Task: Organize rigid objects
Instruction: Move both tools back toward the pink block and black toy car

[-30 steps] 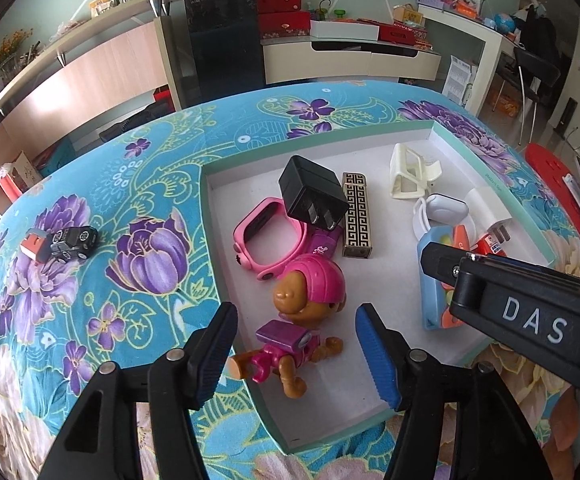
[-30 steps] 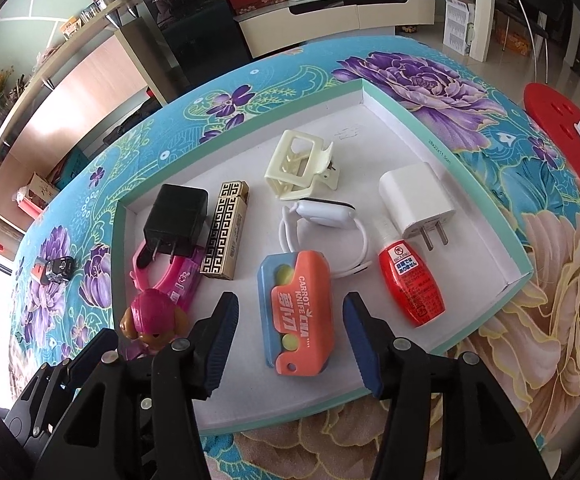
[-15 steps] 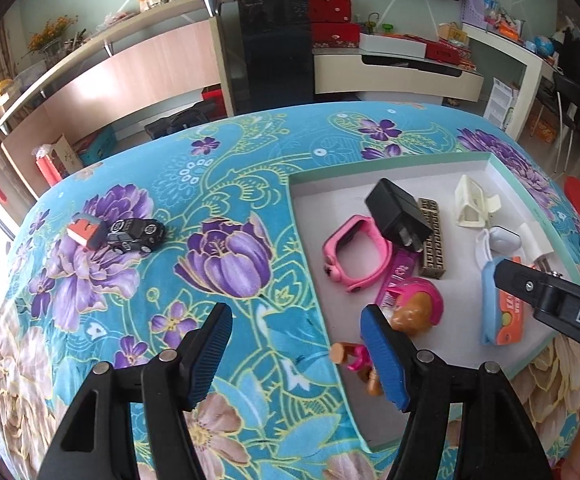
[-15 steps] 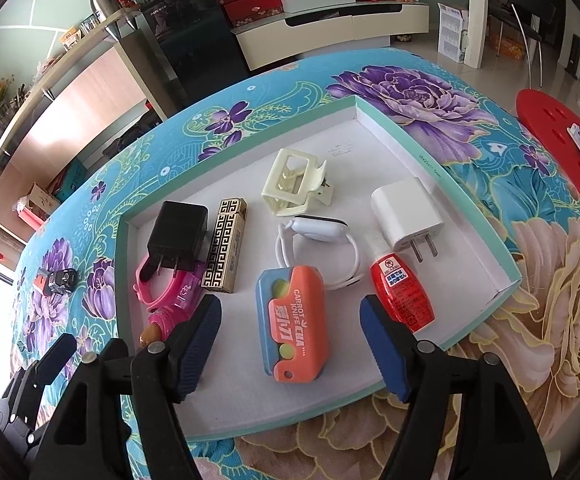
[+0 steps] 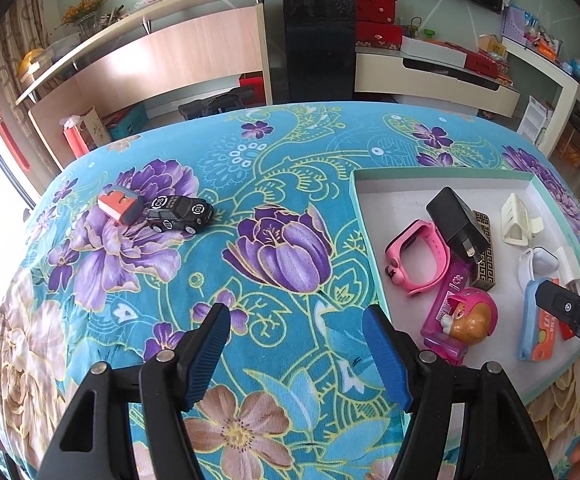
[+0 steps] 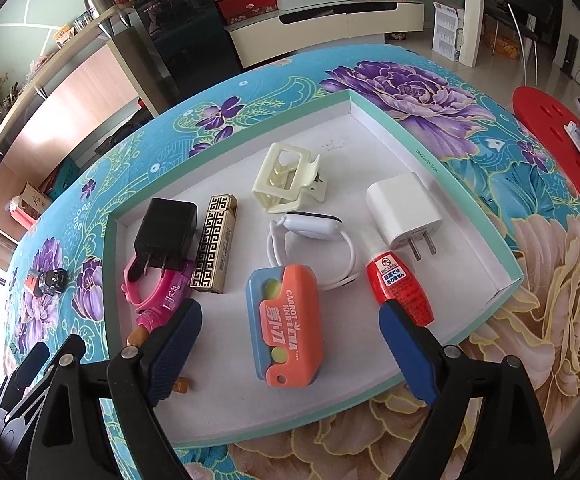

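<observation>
The white tray [image 6: 502,240] with a teal rim holds several small items. My right gripper [image 6: 290,312] hangs over its near part, its jaws opening, and the orange and blue carrot knife [image 6: 285,320] lies flat between them, clear of both pads. Over the flowered cloth left of the tray rim [image 5: 364,220], my left gripper [image 5: 296,320] stands open with nothing in it. A black toy car [image 5: 179,214] and a red block [image 5: 115,204] lie on the cloth at the far left. A pink pup figure [image 5: 470,320] lies in the tray's near left corner.
Also in the tray are a black charger [image 6: 165,232], a pink watch [image 5: 418,256], a gold lighter [image 6: 213,244], a cream hair claw [image 6: 285,180], a white watch [image 6: 310,228], a white charger [image 6: 402,208] and a red bottle [image 6: 400,288]. Shelves and cabinets stand behind the table.
My left gripper has swung left, from over the pup figure in the tray to over the cloth. The right jaws have spread wide apart around the carrot knife.
</observation>
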A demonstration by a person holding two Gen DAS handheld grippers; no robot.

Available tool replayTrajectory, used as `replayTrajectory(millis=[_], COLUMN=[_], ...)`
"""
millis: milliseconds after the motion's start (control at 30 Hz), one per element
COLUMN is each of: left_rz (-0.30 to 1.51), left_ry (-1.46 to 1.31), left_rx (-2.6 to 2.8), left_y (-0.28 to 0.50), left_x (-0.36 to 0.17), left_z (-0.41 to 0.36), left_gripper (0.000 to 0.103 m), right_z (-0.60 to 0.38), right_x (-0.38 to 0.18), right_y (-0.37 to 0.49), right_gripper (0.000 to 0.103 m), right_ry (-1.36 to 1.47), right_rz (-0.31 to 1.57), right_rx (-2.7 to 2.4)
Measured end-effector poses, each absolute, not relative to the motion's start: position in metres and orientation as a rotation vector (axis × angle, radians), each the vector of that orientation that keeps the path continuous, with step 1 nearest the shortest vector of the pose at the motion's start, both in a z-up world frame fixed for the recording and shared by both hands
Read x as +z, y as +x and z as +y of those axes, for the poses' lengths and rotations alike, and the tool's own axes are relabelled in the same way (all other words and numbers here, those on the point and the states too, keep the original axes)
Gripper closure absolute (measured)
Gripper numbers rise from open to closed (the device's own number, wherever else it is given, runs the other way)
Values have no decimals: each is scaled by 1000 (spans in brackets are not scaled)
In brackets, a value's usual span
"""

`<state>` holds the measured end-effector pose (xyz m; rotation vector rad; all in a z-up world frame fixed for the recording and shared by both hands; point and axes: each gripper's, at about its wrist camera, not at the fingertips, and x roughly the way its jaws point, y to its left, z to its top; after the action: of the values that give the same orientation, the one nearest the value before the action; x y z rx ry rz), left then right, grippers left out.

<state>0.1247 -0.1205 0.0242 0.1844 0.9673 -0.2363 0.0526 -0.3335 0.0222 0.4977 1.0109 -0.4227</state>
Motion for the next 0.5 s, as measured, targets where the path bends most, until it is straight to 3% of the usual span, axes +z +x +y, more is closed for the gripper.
replayTrajectory(millis=[100, 167, 500], left_rz=[965, 967, 969], left_ry=[183, 181, 155], left_rx=[-237, -232, -193], left_y=[125, 125, 130], left_x=[25, 24, 24], left_z=[-121, -120, -107], left_gripper=[31, 31, 31], right_z=[-334, -336, -330], right_x=[22, 22, 27], right_y=[52, 52, 53], right_gripper=[12, 3, 2], right_ry=[493, 499, 455], right_rz=[1005, 1001, 986], right_rx=[-439, -446, -460])
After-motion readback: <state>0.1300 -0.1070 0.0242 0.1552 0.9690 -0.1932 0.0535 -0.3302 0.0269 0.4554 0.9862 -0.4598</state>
